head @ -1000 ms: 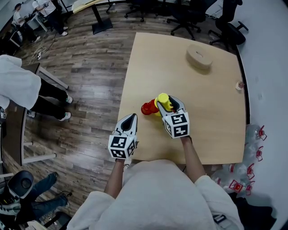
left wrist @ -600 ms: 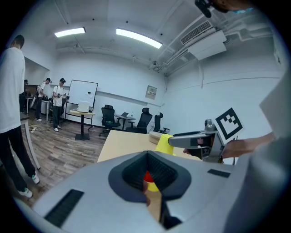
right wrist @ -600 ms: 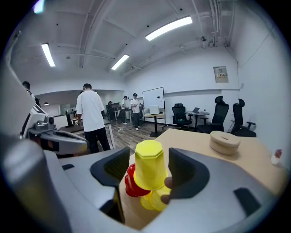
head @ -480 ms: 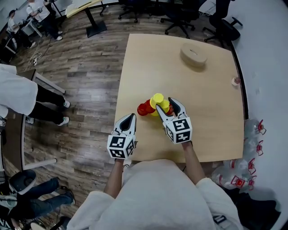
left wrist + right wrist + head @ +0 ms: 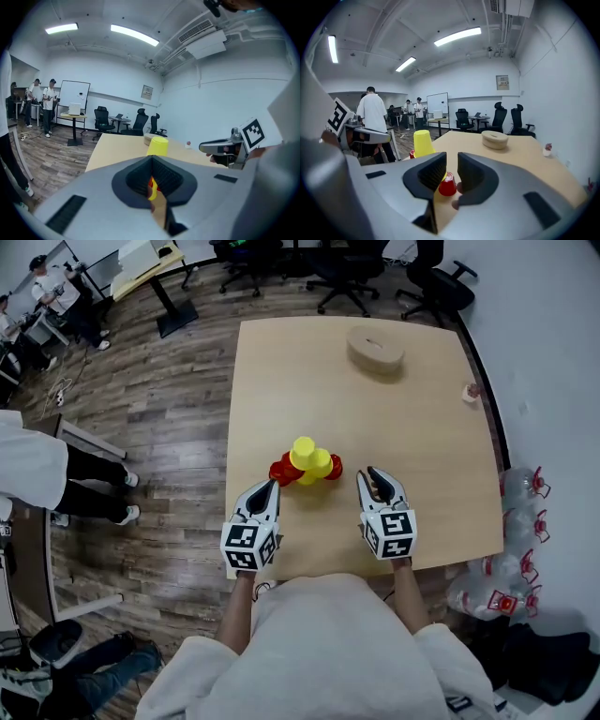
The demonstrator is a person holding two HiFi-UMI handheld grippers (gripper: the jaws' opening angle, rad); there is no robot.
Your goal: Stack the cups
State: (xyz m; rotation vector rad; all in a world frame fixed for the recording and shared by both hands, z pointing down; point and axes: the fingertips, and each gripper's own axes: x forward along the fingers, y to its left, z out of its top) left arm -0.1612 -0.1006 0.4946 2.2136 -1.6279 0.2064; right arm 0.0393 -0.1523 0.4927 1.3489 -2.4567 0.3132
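Note:
A small pyramid of upturned cups stands near the table's front: red cups (image 5: 279, 471) at the bottom, yellow cups (image 5: 317, 465) among them, and one yellow cup (image 5: 302, 452) on top. My left gripper (image 5: 270, 486) sits just short of the pile's left side, its jaws together and empty. My right gripper (image 5: 376, 474) is to the right of the pile, clear of it. Its jaws have just been closing to a narrow gap with nothing between them. The right gripper view shows the top yellow cup (image 5: 423, 142) and a red cup (image 5: 447, 184) beyond the right gripper (image 5: 451, 161).
A round tan box (image 5: 375, 348) lies at the far side of the wooden table (image 5: 422, 437), with a small object (image 5: 472, 390) at the right edge. Water bottles (image 5: 520, 486) stand on the floor to the right. Office chairs and people are further off.
My right gripper has let go of the yellow cup, left it on top of the pile, pulled back and right, and narrowed its jaws. The left gripper has hardly shifted.

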